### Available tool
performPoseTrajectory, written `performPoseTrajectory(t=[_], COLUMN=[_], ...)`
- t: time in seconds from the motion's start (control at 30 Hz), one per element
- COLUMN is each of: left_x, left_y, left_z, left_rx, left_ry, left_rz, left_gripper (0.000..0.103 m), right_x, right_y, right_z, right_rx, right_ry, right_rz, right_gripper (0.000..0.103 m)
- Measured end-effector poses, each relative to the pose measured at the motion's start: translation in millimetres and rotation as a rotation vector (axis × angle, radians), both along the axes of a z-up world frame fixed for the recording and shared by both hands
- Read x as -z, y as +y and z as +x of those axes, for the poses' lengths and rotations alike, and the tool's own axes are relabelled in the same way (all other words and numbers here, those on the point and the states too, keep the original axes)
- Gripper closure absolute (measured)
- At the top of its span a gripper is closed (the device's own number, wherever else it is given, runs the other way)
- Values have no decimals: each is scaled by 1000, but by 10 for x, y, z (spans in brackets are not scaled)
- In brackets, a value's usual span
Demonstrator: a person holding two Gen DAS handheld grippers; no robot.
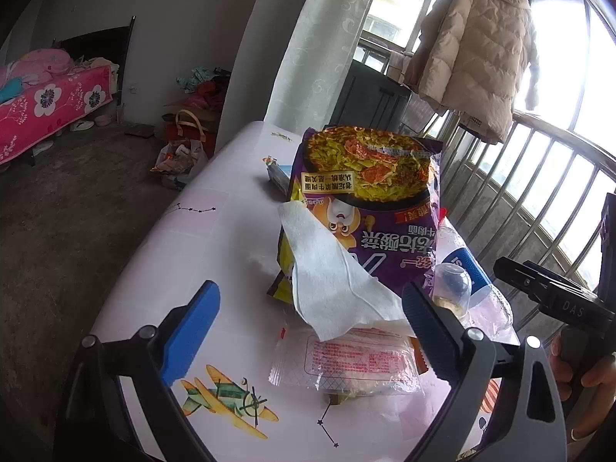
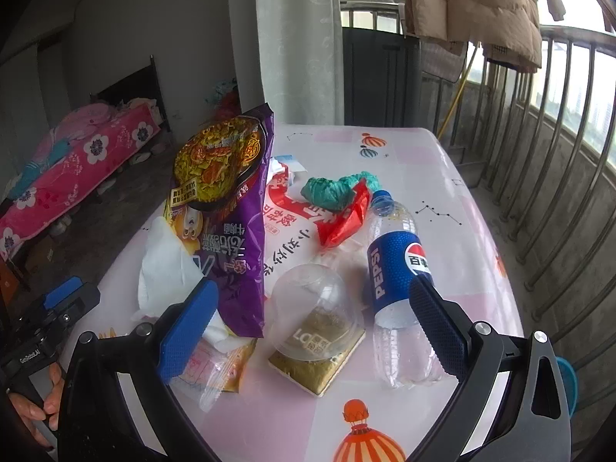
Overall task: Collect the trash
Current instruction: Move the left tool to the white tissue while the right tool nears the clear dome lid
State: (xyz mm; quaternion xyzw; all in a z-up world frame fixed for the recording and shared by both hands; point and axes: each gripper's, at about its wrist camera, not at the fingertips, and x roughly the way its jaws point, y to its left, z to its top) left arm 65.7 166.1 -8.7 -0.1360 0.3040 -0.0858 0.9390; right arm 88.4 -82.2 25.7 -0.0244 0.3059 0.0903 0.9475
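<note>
Trash lies heaped on a pink-and-white table (image 1: 215,238). A purple noodle bag (image 1: 365,200) (image 2: 231,208) stands upright, with a white tissue (image 1: 331,281) (image 2: 165,269) leaning on it. My left gripper (image 1: 308,331) is open just above the table, the tissue and a clear printed wrapper (image 1: 346,362) between its fingers but untouched. My right gripper (image 2: 312,329) is open too. It frames the bag's lower corner and a clear dome lid (image 2: 315,308) on a brown packet (image 2: 319,369). Its right finger overlaps a lying Pepsi bottle (image 2: 396,269).
Farther back lie a red-and-white bag (image 2: 292,223), a red wrapper (image 2: 346,219) and a crumpled green bag (image 2: 331,192). A balcony railing (image 2: 558,192) runs along the right. A full plastic bag (image 1: 181,158) sits on the floor by the table's far left; a bed (image 1: 50,104) stands beyond it.
</note>
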Motion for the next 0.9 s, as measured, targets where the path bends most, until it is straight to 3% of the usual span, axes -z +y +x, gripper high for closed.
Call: performPoseTrajectory(t=[0.5, 0.9], left_x=[185, 341], left_y=[-197, -333], left_z=[241, 428], left_rx=[66, 99], left_ry=[111, 185], left_rz=[21, 72], left_gripper=[46, 76], right_x=[262, 477], right_y=[-79, 8], right_z=[197, 469], right_rx=[-88, -163], right_ry=[101, 167], right_rz=[54, 24], right_gripper=[14, 18])
